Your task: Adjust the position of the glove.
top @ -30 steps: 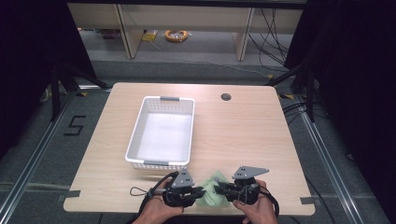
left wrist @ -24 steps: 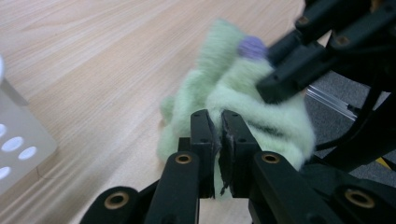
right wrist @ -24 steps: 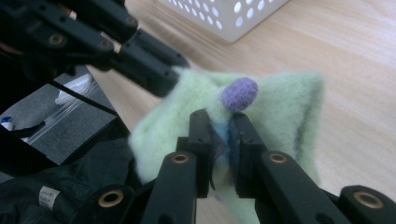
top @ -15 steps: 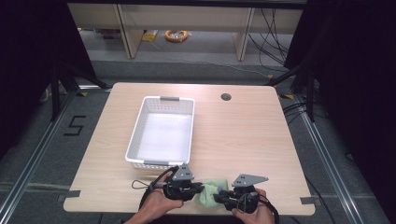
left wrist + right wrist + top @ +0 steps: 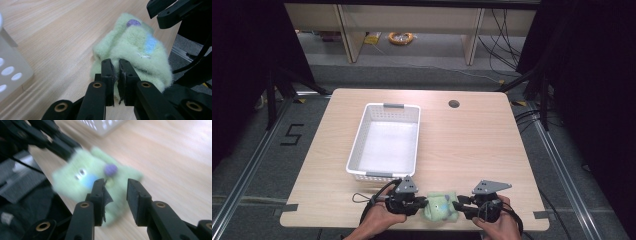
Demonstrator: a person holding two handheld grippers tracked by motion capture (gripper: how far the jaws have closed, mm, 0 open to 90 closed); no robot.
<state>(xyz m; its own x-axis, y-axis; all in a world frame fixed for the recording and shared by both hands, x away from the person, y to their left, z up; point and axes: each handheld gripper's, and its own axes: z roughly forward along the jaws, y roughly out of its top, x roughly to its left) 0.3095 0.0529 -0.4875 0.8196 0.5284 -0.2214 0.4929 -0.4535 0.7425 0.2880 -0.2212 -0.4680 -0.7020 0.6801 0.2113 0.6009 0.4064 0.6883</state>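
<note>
On the near edge of the table point(image 5: 472, 150), high view: I see the green plush toy point(image 5: 440, 206) lying between my two grippers, close to the table's front rim. The left gripper point(image 5: 421, 205) meets it from the left, the right gripper point(image 5: 458, 205) from the right. A white basket point(image 5: 384, 142) stands just beyond the left gripper, clear of the toy. A round hole point(image 5: 454, 104) sits in the far part of the tabletop. On the floor to the left, a black mark reading "5" point(image 5: 292, 135) is legible. A coil of orange cable point(image 5: 400, 37) lies under the shelving behind the table.

Left gripper view: my left gripper point(image 5: 115, 65) has its jaws pressed nearly together, pinching a fold of the plush toy point(image 5: 135, 42) at its near edge. The toy rests on the wood, with purple and blue patches on its fleece. The basket's perforated wall point(image 5: 10, 72) stands at the left, apart from the toy. The black frame of the other gripper looms at the upper right, close over the toy.

Right gripper view, blurred: my right gripper point(image 5: 115, 183) has just been opening; its jaws stand apart with the plush toy point(image 5: 95, 176) partly between them, the left jaw overlapping the fleece. I cannot tell whether a pad touches. The toy's eyes and purple spot face the camera. The basket point(image 5: 103, 125) lies beyond.
</note>
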